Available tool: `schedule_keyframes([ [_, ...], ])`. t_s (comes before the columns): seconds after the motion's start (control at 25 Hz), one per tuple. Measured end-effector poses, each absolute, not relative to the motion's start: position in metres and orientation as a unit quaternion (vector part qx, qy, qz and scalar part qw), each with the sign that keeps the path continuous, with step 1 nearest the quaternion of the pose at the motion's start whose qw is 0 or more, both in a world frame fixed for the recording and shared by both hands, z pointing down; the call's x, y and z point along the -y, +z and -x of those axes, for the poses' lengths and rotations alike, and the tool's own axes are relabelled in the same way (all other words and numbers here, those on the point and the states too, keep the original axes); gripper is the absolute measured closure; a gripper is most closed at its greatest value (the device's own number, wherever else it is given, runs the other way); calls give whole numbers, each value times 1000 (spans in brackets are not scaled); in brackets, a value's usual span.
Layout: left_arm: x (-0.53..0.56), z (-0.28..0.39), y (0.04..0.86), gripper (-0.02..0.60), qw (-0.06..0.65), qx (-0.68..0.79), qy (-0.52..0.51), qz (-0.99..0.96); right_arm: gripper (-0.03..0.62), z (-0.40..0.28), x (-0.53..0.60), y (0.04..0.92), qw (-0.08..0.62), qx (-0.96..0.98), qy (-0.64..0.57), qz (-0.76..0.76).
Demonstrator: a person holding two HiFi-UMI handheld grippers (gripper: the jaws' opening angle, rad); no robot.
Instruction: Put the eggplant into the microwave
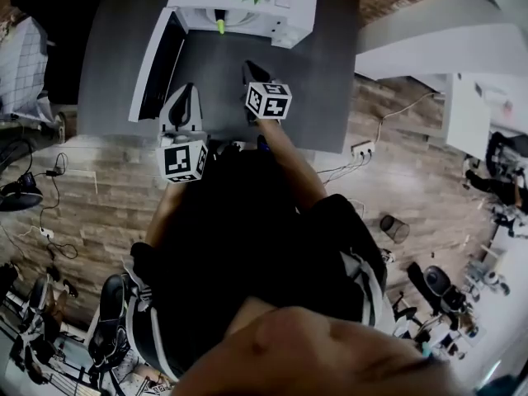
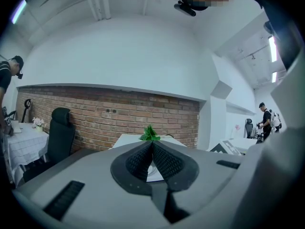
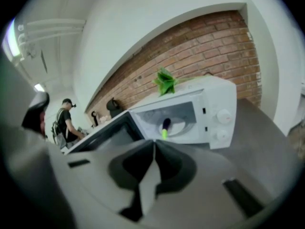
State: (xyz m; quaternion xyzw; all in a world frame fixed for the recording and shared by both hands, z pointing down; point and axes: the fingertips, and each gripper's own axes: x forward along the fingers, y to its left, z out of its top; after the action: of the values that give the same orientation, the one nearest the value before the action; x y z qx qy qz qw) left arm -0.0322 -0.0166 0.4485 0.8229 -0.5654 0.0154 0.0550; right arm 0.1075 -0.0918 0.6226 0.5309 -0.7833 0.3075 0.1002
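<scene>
Right gripper view has the eggplant (image 3: 165, 127) already inside the microwave (image 3: 217, 109), green stem toward its swung-open door (image 3: 102, 140), so right tool (image 3: 154, 144) and left tool (image 2: 151, 143) both sit closed and empty, clear over the tabletop (image 1: 223, 81); placing looks done.

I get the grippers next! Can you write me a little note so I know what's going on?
Left hand-held gripper: jaws together, empty.
Right hand-held gripper: jaws together, empty, facing the microwave.
Eggplant: lying inside the microwave on the grey table, green stem toward the opening.
Done: the eggplant is in.
Left: the door stands open; closing it is probably all that remains.
</scene>
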Motion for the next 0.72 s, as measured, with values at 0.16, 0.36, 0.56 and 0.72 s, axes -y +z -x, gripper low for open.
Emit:
schedule_keyframes([
  [0.16, 21, 34, 447, 546, 50, 551, 9, -833, 556, -110, 72, 601, 89, 786, 295, -537],
  [0.36, 30, 43, 445, 546, 57, 535, 3, -843, 556, -109, 60, 569, 69, 782, 283, -551],
  [0.56, 35, 56, 439, 546, 60, 516, -1, -854, 556, -96, 46, 544, 45, 775, 276, -567],
  [0.72, 36, 64, 442, 546, 62, 504, 5, -861, 556, -81, 34, 530, 37, 772, 266, -575],
])
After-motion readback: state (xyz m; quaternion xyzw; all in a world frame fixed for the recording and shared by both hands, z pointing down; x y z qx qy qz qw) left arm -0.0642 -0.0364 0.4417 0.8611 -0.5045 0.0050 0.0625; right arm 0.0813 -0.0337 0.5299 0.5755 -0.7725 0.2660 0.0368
